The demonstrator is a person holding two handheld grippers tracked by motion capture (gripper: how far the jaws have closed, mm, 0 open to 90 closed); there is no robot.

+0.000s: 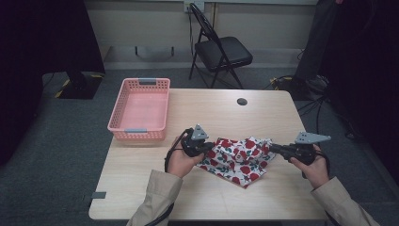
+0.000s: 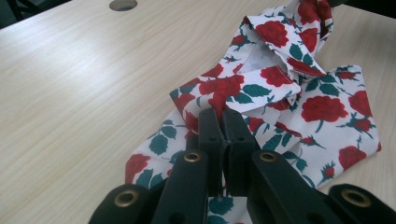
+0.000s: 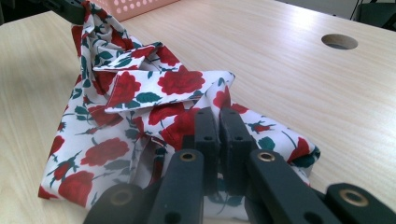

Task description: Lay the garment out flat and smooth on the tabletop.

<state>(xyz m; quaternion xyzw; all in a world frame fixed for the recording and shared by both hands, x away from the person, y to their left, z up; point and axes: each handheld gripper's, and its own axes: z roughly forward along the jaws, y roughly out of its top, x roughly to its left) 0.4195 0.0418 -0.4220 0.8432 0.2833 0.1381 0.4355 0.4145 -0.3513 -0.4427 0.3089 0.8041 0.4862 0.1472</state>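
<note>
Both grippers pinch the cloth [image 1: 237, 159] at opposite ends, mid-fold by the look of it.
Left gripper [image 1: 203, 147] and right gripper [image 1: 277, 149] fingers clamped on fabric, bunched on the worktop [image 1: 197, 108]; next likely lift and spread; basket [image 1: 139, 109] waits nearby.

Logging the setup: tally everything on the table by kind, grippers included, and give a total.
Rose-print cloth: 1
Pink basket: 1
Grippers: 2, the left gripper and the right gripper, each shut on the cloth
Total: 4
</note>
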